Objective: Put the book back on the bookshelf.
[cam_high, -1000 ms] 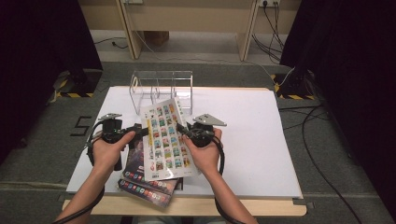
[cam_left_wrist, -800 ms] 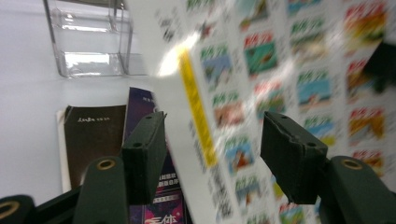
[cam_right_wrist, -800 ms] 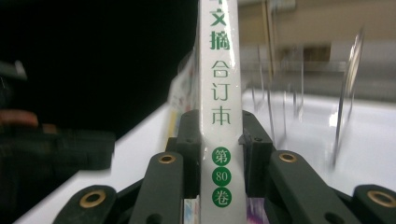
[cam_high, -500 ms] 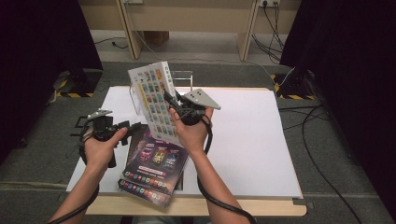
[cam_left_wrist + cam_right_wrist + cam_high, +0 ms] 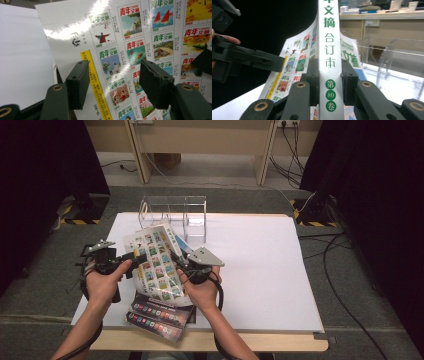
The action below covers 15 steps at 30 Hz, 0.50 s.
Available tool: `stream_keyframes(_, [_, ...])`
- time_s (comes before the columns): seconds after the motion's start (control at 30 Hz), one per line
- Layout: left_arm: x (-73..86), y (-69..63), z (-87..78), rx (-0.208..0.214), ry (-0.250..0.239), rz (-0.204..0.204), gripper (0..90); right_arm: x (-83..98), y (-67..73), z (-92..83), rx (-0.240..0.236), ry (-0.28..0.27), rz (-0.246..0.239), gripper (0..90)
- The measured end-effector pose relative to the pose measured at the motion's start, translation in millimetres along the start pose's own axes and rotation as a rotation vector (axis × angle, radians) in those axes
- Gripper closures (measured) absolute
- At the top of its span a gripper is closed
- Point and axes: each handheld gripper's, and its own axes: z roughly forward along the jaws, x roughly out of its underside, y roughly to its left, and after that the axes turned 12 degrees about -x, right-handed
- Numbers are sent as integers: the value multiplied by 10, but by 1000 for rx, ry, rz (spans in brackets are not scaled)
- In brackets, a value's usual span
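While the right gripper [image 5: 179, 262] clamps the bound magazine [image 5: 154, 260] by its spine, the book hangs tilted over the table's [image 5: 260, 270] near left.

Thick yet limp, with a glossy, likely slippery cover, it is best taken at the stiff spine; the cover bows. The left gripper's [image 5: 131, 258] jaws stand apart at its left edge, seemingly not pressing. More magazines [image 5: 160, 316] lie below; a clear rack [image 5: 175, 215] stands beyond.
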Motion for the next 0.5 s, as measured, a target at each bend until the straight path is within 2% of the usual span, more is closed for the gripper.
stream_keyframes(0.17, [-15, -38, -25, 11, -10, 7, 408, -33, -33, -92, 12, -13, 3, 741])
stream_keyframes(0.27, [-63, -193, -53, 55, -26, 24, 406, -51, -30, -125, 27, -1, -18, 740])
stream_keyframes(0.33, [-88, -244, -67, 62, -34, 31, 404, -35, -38, -133, 33, 3, -13, 741])
stream_keyframes(0.37, [-154, -336, -88, 84, -48, 44, 402, -21, -38, -136, 30, 4, -1, 741])
stream_keyframes(0.4, [-154, -336, -88, 84, -48, 44, 397, -9, -38, -138, 35, 5, 3, 741])
stream_keyframes(0.43, [-219, -411, -90, 92, -42, 53, 393, 0, -34, -138, 38, 4, 3, 742])
stream_keyframes(0.5, [-250, -447, -86, 91, -32, 59, 381, 3, -30, -139, 41, 3, 1, 741])
